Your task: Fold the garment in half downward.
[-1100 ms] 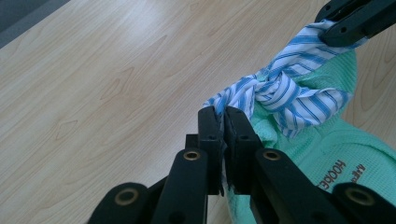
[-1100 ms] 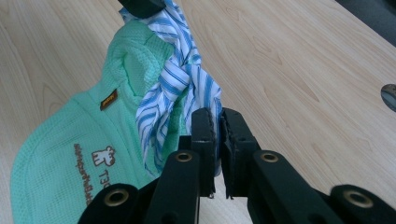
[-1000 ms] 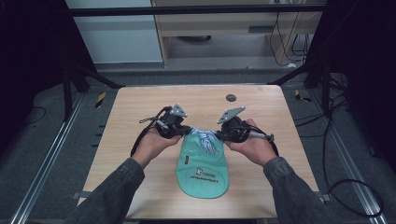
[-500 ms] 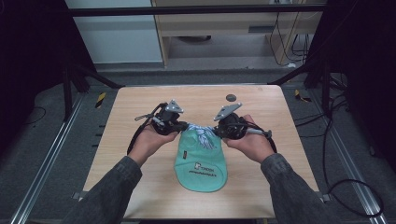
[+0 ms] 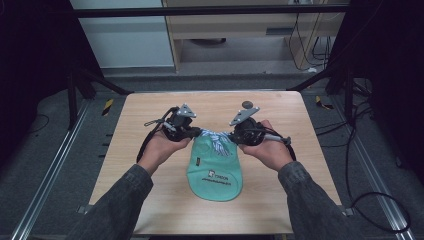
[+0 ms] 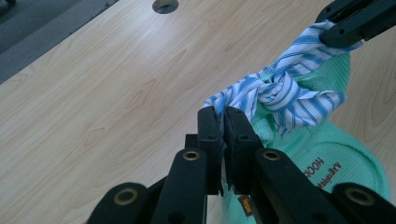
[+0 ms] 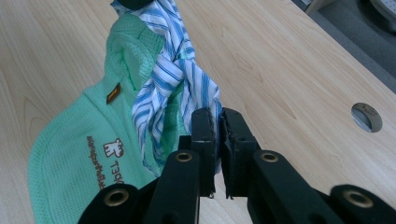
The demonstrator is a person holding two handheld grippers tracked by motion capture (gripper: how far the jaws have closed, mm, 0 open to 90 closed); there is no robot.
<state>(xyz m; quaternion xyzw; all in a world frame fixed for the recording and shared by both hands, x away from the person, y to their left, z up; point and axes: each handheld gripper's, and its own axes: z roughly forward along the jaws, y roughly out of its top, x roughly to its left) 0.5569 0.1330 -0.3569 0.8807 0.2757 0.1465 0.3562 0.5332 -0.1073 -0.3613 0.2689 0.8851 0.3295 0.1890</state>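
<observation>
A mint green waffle cloth point(image 5: 215, 172) with printed lettering lies on the wooden table point(image 5: 280, 115), its far end lifted. Blue-and-white striped ties point(image 5: 216, 142) are bunched at that end. My left gripper point(image 5: 199, 134) is shut on the left striped end point(image 6: 233, 100), its jaws point(image 6: 223, 116) pressed together on the fabric. My right gripper point(image 5: 231, 135) is shut on the right striped end point(image 7: 205, 100), with the fabric pinched at its tips point(image 7: 218, 119). The striped fabric point(image 6: 285, 93) twists between them over the green cloth point(image 6: 327, 154). In the left gripper view the right gripper point(image 6: 345, 23) shows at the top right.
A round cable hole point(image 5: 246, 104) sits in the table near its far edge, just beyond the right hand. Bare wood point(image 5: 145, 175) lies to the left of the cloth. Dark frame legs and cables stand around the table.
Both hands have shifted a little toward the table's far edge, dragging the green cloth with them. Both grips on the striped ties stay as they were.
</observation>
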